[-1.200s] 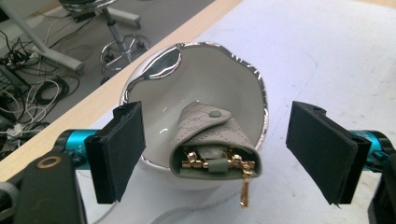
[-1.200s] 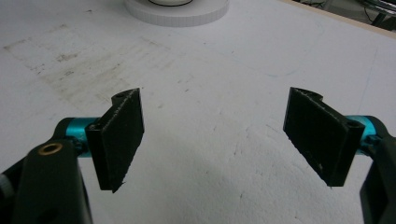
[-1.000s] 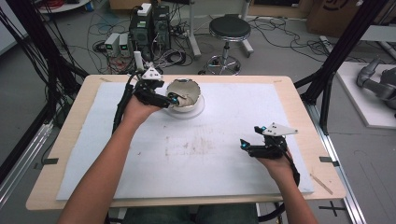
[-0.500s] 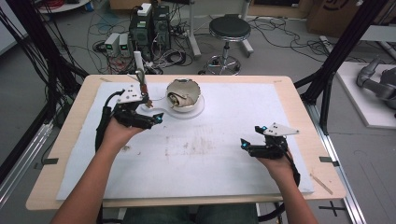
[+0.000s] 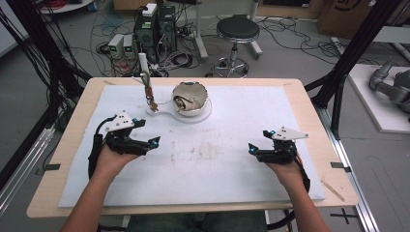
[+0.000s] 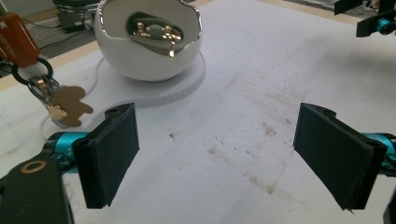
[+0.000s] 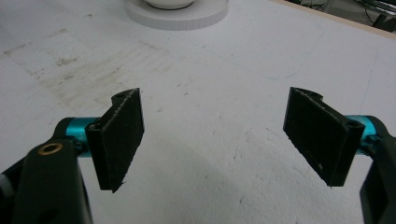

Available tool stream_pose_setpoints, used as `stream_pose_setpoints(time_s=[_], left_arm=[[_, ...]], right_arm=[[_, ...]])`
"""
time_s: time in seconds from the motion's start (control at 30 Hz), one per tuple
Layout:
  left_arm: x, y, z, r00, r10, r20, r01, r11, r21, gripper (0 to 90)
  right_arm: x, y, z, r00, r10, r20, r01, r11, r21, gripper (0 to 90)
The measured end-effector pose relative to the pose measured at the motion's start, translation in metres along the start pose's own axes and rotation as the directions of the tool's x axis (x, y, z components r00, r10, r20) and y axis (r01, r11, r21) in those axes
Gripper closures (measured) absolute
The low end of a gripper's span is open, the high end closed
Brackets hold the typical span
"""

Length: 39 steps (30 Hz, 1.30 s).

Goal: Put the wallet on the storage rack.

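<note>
Resting on the white mat (image 5: 203,193) that covered the wooden table (image 5: 319,111), the left gripper (image 5: 153,143) sat at the near left with its jaws spread wide and nothing between them, the person's left hand (image 5: 112,157) wrapped around its body. In the left gripper view the two black pads (image 6: 109,151) framed bare, faintly stained mat, and beyond them stood a white egg-shaped bowl (image 6: 147,42) with a jagged, gold-edged opening (small gold trinkets lay inside it) on a round white base (image 6: 187,84). Just beside that base, on its left in that view, a key ring with a brown bear-shaped charm (image 6: 65,105) hung from an orange tag (image 6: 16,39), the charm touching the mat. From the high view the bowl (image 5: 191,99) stood at the far middle of the mat, well apart from both grippers. The right gripper (image 5: 252,149) lay at the near right, held in the right hand (image 5: 285,166), and its jaws were equally wide and empty, pointing across the mat toward the base (image 7: 177,14).
</note>
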<state>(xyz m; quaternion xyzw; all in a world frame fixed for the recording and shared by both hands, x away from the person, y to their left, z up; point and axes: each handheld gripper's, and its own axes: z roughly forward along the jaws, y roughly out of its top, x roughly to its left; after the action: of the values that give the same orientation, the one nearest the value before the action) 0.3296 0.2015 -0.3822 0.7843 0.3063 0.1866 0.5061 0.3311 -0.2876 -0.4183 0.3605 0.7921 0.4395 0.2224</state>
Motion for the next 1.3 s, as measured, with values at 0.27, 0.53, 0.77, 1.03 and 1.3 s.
stream_pose_setpoints(time_s=[0.27, 0.53, 0.77, 1.03, 1.3], left_arm=[[-0.005, -0.031, -0.011, 0.9996, -0.007, 0.028, 0.007, 1.0000, -0.007, 14.3], [-0.005, -0.032, -0.023, 0.9999, -0.014, -0.007, 0.013, 0.9960, -0.089, 14.3], [0.000, -0.036, -0.021, 0.9995, -0.026, -0.016, 0.025, 0.9966, -0.079, 14.3], [0.002, -0.040, -0.022, 0.9993, -0.031, -0.018, 0.030, 0.9972, -0.069, 14.3], [0.002, -0.042, -0.019, 0.9994, -0.033, -0.010, 0.032, 0.9982, -0.050, 14.3]], right_arm=[[-0.004, 0.000, -0.001, 0.9999, 0.010, -0.004, -0.010, 0.9999, -0.014, 20.8], [-0.004, -0.001, 0.000, 1.0000, 0.008, 0.000, -0.008, 1.0000, -0.006, 20.8], [-0.008, -0.006, 0.001, 0.9999, 0.014, -0.005, -0.014, 0.9999, 0.006, 20.8], [-0.008, -0.006, 0.006, 0.9999, 0.008, -0.010, -0.008, 0.9996, 0.026, 20.8], [-0.007, -0.007, 0.005, 1.0000, 0.005, -0.006, -0.005, 0.9995, 0.032, 20.8]])
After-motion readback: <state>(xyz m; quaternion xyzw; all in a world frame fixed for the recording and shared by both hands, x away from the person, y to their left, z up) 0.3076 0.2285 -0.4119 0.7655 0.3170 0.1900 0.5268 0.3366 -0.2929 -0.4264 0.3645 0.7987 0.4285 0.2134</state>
